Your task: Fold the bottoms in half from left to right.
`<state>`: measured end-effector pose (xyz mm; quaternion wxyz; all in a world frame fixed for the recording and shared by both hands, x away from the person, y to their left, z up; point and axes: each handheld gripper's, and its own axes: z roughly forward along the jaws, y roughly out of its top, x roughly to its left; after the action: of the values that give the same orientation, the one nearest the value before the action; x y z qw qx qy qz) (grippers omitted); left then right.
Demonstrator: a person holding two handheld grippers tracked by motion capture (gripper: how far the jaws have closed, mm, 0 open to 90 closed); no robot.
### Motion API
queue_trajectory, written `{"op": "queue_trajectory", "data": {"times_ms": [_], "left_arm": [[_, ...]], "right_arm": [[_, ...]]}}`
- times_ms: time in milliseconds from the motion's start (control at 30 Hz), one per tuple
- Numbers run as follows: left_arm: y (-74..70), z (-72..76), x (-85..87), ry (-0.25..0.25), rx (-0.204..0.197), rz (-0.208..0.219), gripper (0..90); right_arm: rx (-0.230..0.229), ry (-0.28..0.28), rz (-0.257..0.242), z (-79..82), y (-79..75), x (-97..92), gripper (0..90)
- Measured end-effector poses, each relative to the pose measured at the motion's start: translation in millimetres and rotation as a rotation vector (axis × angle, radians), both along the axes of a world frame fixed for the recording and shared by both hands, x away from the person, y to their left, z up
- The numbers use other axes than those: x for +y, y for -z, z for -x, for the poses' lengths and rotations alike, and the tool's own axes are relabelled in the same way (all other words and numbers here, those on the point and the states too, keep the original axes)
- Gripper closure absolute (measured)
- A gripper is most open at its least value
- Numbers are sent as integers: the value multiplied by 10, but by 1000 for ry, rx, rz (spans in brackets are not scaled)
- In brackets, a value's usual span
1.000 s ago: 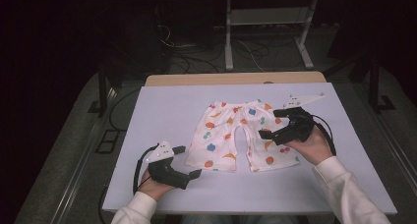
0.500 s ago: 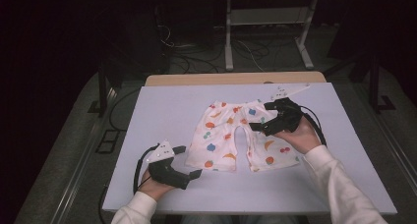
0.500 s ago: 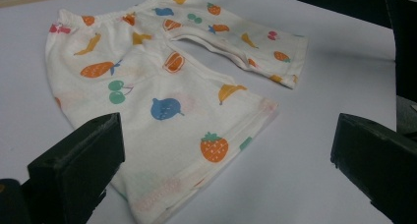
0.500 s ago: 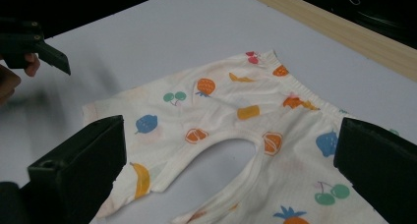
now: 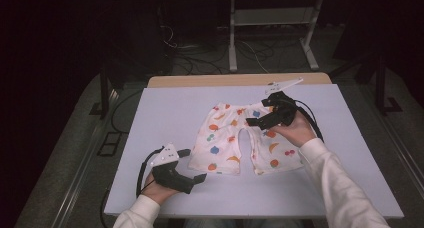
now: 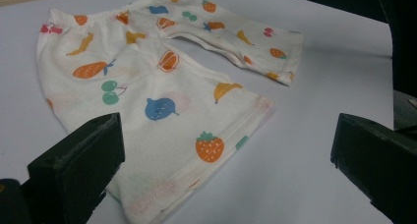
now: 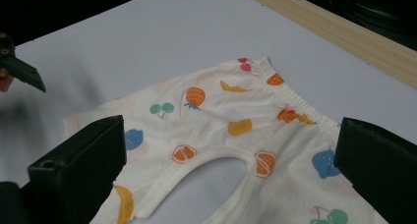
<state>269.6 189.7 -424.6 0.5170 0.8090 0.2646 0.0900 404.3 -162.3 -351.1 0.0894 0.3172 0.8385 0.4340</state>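
Now, from the left: one left hand-held gripper (image 5: 192,165) rests near the table's (image 5: 175,108) front edge, jaws spread wide and empty, just beside the hem of the near trouser leg. One pair of fruit-print baby trousers (image 5: 227,143) lies flat mid-table, waistband toward the far edge, two legs pointing back at the person. One right hand-held gripper (image 5: 260,113) hovers over the waistband, jaws apart, holding nothing.

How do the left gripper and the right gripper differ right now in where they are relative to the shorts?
The left gripper sits at the table's near edge, just off the shorts' leg hem; the right gripper hovers over the shorts near the waistband. The left points toward the hem, the right across the crotch. Both are open, holding nothing.
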Motion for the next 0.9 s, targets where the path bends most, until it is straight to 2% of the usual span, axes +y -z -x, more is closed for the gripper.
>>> {"op": "queue_trajectory", "data": {"times_ms": [367, 633, 900], "left_arm": [[-5, -3, 2, 1, 3, 11, 0], [-4, -17, 15, -2, 8, 18, 0], [3, -28, 12, 1, 7, 15, 0]], "right_arm": [[-5, -18, 29, -195, 11, 238, 0], [-10, -3, 31, -368, 42, 398, 0], [-11, -11, 31, -490, 63, 520, 0]]}}
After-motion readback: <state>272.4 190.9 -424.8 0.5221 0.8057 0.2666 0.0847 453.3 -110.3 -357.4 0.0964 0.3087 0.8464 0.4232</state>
